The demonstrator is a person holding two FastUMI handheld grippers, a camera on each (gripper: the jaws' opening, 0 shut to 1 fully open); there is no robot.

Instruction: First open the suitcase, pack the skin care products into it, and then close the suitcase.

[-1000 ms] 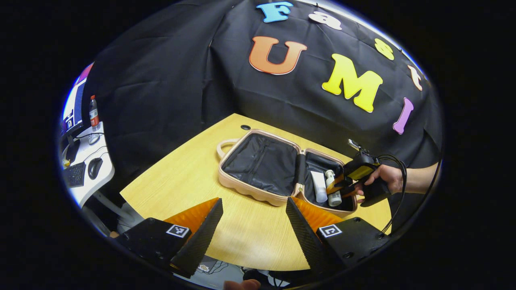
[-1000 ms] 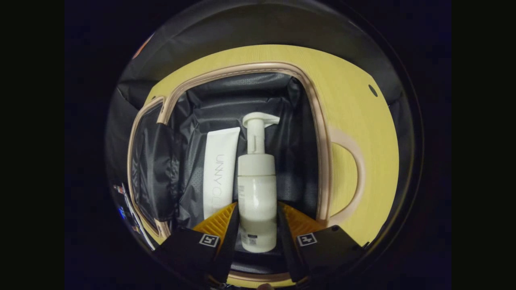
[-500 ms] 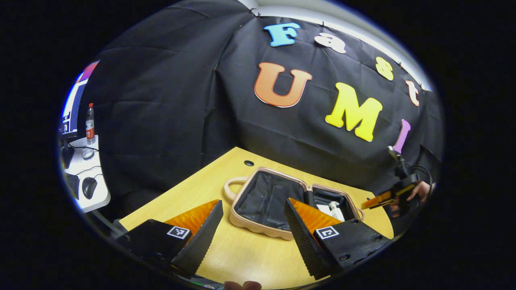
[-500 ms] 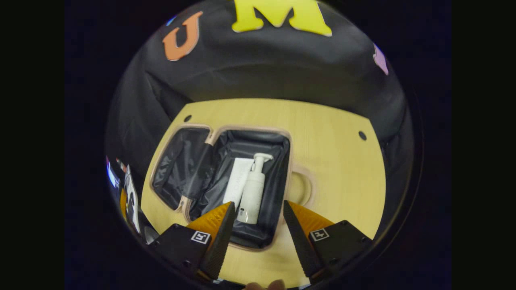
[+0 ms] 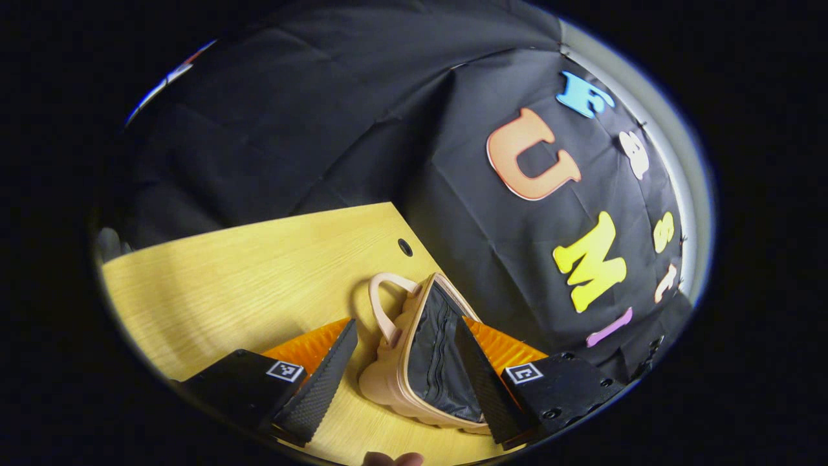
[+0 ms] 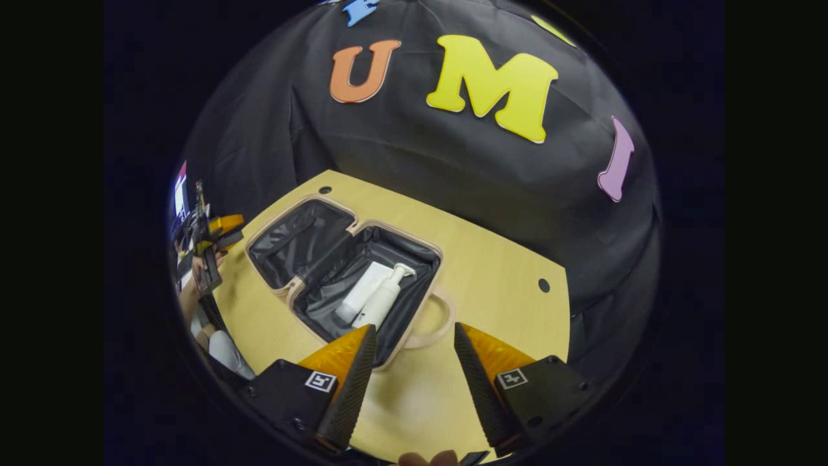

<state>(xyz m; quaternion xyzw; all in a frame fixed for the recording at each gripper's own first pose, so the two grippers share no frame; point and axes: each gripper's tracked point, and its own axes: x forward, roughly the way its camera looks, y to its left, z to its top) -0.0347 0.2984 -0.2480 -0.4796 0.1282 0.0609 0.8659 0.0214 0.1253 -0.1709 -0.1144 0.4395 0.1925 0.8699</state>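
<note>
The beige suitcase (image 6: 291,243) lies open and flat on the yellow table (image 6: 491,259). In its right half a white tube (image 6: 358,299) and a white pump bottle (image 6: 383,301) lie side by side on the black lining. My right gripper (image 6: 411,369) hovers open above the table, just in front of that half's handle (image 6: 451,317), holding nothing. At the suitcase's far left side a hand holds my left gripper (image 6: 225,232). In the left gripper view the left gripper (image 5: 404,378) is open, and the empty half's shell (image 5: 388,385) and handle (image 5: 383,304) sit between its fingers.
Black cloth walls the table at the back. The tabletop (image 5: 259,272) has small dark cable holes (image 5: 405,246) (image 6: 543,285). Bare wood stretches left of the suitcase in the left gripper view and right of it in the right gripper view.
My right gripper let go of the pump bottle and drew back and up out of the suitcase. My left gripper swung in close to the empty half, which now sits between its fingers.
</note>
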